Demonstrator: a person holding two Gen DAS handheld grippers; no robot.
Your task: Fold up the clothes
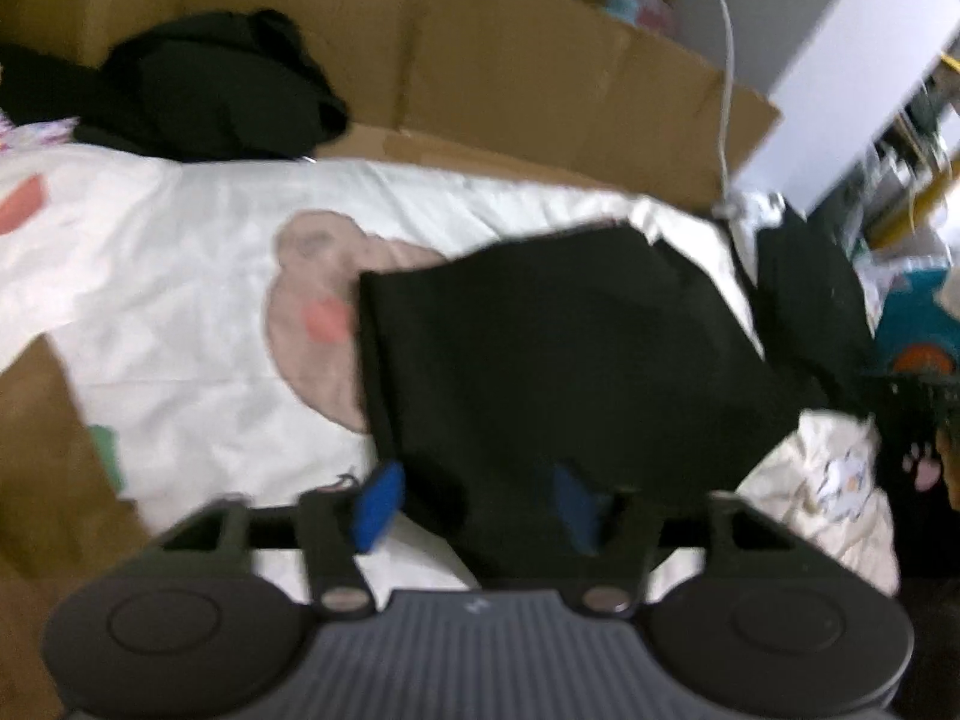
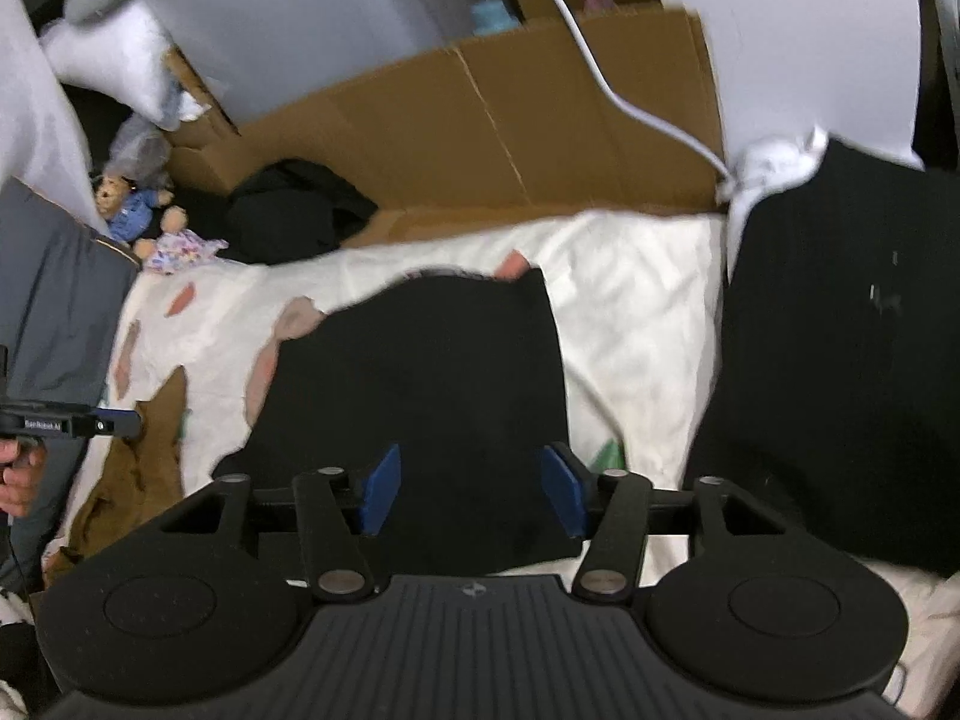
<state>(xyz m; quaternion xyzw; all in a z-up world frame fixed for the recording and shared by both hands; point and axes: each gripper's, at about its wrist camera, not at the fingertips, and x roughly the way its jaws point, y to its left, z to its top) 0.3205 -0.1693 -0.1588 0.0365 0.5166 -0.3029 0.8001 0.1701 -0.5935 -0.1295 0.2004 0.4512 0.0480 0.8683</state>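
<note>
Left gripper (image 1: 474, 504): your jaws stand wide apart over the near edge of the black garment (image 1: 558, 360). The cloth lies between the blue pads (image 1: 378, 507) and drapes over the right one; no pinch is visible.

The garment lies flat on the bed's cream quilt (image 1: 180, 240), directly ahead of both grippers, and runs away from you toward the cardboard (image 1: 480, 60).

Right gripper (image 2: 471, 495): your jaws are about half open, both pads clear of the cloth, straddling the same near edge of the garment (image 2: 420, 372).

Judgement: neither hand is nearer; the near hem runs across both jaws, so the next grasp calls for both to close on it.
</note>
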